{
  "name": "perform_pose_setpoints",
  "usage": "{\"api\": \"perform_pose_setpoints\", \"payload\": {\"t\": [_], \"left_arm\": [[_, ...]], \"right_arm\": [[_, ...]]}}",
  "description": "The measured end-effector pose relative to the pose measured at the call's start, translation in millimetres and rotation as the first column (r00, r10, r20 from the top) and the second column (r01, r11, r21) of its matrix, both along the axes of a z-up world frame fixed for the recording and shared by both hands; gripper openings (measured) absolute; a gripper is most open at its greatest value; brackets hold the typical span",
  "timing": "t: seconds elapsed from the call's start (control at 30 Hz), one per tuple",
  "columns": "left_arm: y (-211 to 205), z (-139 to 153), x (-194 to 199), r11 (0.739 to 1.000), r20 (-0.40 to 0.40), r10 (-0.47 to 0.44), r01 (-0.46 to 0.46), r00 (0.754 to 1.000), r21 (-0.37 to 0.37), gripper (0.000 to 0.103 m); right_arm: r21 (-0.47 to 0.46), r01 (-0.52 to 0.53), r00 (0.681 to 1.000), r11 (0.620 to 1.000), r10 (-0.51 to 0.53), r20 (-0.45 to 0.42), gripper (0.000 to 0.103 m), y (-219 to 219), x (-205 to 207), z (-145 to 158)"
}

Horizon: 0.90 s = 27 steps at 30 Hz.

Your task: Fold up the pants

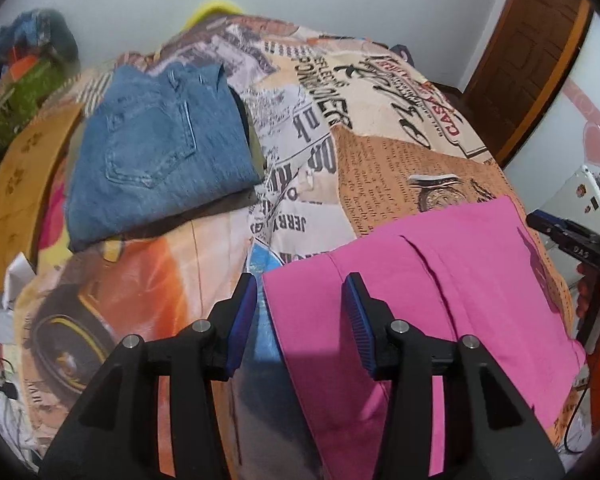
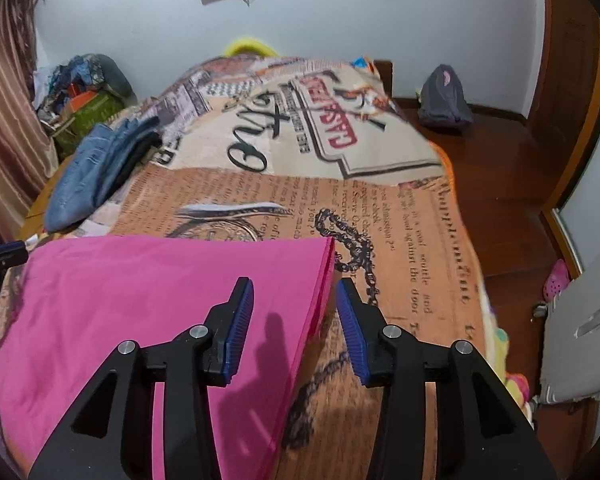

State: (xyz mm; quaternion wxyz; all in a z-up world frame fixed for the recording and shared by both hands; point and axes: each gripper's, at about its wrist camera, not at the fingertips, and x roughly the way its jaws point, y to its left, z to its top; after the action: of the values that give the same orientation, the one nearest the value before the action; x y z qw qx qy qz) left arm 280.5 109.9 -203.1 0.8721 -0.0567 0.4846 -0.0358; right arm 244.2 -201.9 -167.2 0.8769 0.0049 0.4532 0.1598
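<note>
Here the pink pants (image 1: pixel 440 280) lie folded flat on the bedspread (image 1: pixel 380 152).

printed bedspread (image 2: pixel 400 216) | folded jeans (image 1: pixel 156 148) | grey bag (image 2: pixel 444 96) | wooden door (image 1: pixel 532 52)

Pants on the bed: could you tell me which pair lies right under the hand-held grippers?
The pink pants, spread at the bed's near end beneath both open grippers. The jeans lie folded farther off, to the left.
</note>
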Motion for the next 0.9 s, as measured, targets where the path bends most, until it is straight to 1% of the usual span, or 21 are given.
{"api": "perform_pose_setpoints", "payload": {"t": [0.13,0.27,0.4,0.43,0.47,0.53,0.6,0.67,0.8,0.9], "left_arm": [[0,-17,11,0.999,-0.040,0.000,-0.001,0.999,-0.036,0.045],[-4,-24,15,0.999,-0.032,-0.015,0.014,0.999,-0.032,0.048],[-4,-26,19,0.999,-0.024,-0.025,0.024,0.999,-0.043,0.048],[-4,-27,20,0.999,-0.022,-0.026,0.025,0.999,-0.046,0.048],[-4,-27,20,0.999,-0.019,-0.026,0.025,0.999,-0.048,0.048],[-4,-27,22,0.998,-0.015,-0.027,0.026,1.000,-0.049,0.045],[-3,-26,25,0.999,-0.010,-0.023,0.023,1.000,-0.047,0.040],[-3,-25,28,0.999,-0.008,-0.017,0.017,1.000,-0.035,0.038],[-8,-26,35,1.000,0.000,-0.007,0.007,1.000,0.025,0.038],[-8,-24,36,0.999,0.000,0.009,-0.009,1.000,0.053,0.038]], "right_arm": [[-0.001,-0.016,0.999,1.000,0.016,-0.048,0.039,5,20,-19],[-0.024,-0.029,0.994,0.999,0.026,-0.106,0.039,8,41,-41],[0.021,-0.029,0.987,0.999,0.032,-0.154,0.039,4,51,-56],[0.036,-0.033,0.987,0.999,0.038,-0.156,0.035,4,51,-57],[0.045,-0.038,0.987,0.998,0.044,-0.152,0.022,4,51,-57],[0.059,-0.058,0.986,0.997,0.067,-0.151,0.009,8,50,-57],[0.029,-0.063,0.990,0.998,0.066,-0.122,0.008,12,48,-55],[-0.005,-0.073,0.993,0.997,0.072,-0.094,0.006,18,50,-54],[-0.046,-0.065,0.996,0.997,0.062,-0.065,0.005,20,61,-51],[-0.044,-0.048,0.996,0.998,0.045,-0.078,0.005,20,69,-51]]}}
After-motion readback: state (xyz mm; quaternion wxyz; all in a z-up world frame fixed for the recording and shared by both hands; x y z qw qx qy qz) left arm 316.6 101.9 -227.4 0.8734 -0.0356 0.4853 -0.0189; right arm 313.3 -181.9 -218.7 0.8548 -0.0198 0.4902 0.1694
